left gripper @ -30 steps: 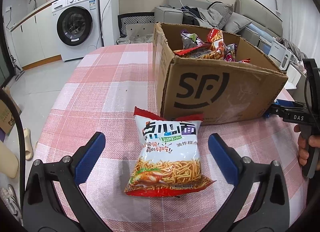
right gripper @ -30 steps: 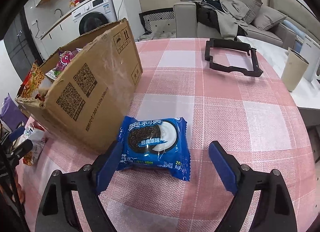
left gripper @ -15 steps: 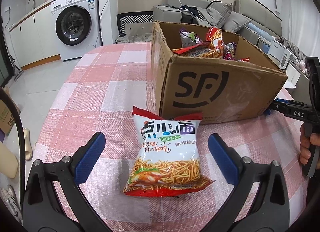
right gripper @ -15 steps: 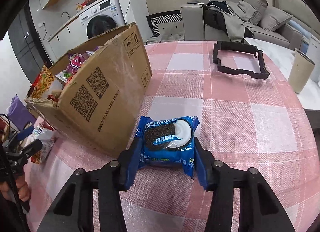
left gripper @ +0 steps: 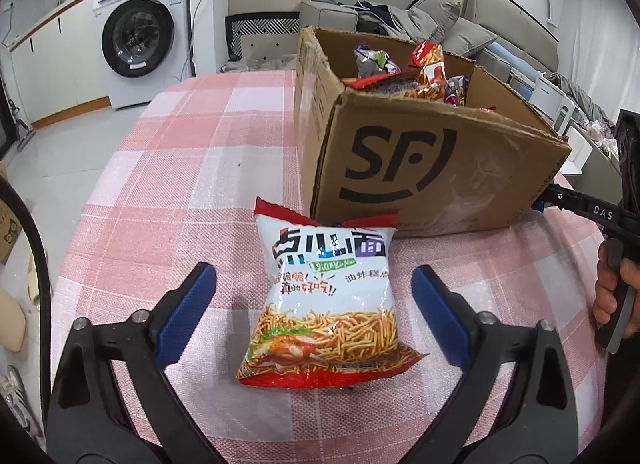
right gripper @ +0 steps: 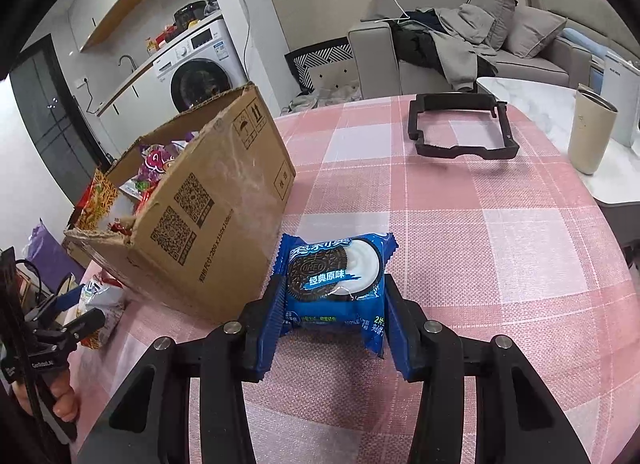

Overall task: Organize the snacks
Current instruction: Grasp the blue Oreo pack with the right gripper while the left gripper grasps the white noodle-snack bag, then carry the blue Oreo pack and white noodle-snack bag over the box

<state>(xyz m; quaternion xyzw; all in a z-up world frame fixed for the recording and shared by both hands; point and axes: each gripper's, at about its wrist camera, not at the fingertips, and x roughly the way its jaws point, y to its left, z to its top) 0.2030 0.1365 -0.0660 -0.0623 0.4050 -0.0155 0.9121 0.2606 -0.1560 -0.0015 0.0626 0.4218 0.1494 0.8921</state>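
In the left wrist view there is one noodle bag (left gripper: 326, 300), lying flat on the pink checked tabletop (left gripper: 168, 192), just near of one open box (left gripper: 432, 168). Several snack packs (left gripper: 420, 72) stand inside the box; I cannot count them exactly. The left gripper (left gripper: 314, 304) points down at a slant toward the bag. Its two blue fingers (left gripper: 186, 312) stand apart, one on each side of the bag, and do not touch it; they have just been closing a little. At the right edge, a hand (left gripper: 616, 296) holds the handle of the right gripper. One washing machine (left gripper: 140, 40) stands far left.

In the right wrist view, one blue cookie pack (right gripper: 334, 284) is clamped between the two fingers (right gripper: 266, 324) of the right gripper (right gripper: 332, 328), which press on its left and right sides. The pack is just right of the box (right gripper: 192, 224) corner, over the tabletop. Only this view shows one black frame (right gripper: 460, 128) on the far tabletop and one beige cup (right gripper: 590, 132) on a white side table at far right. At the left edge, the left gripper (right gripper: 76, 312) appears beside the noodle bag (right gripper: 100, 300), held by a hand (right gripper: 60, 400).
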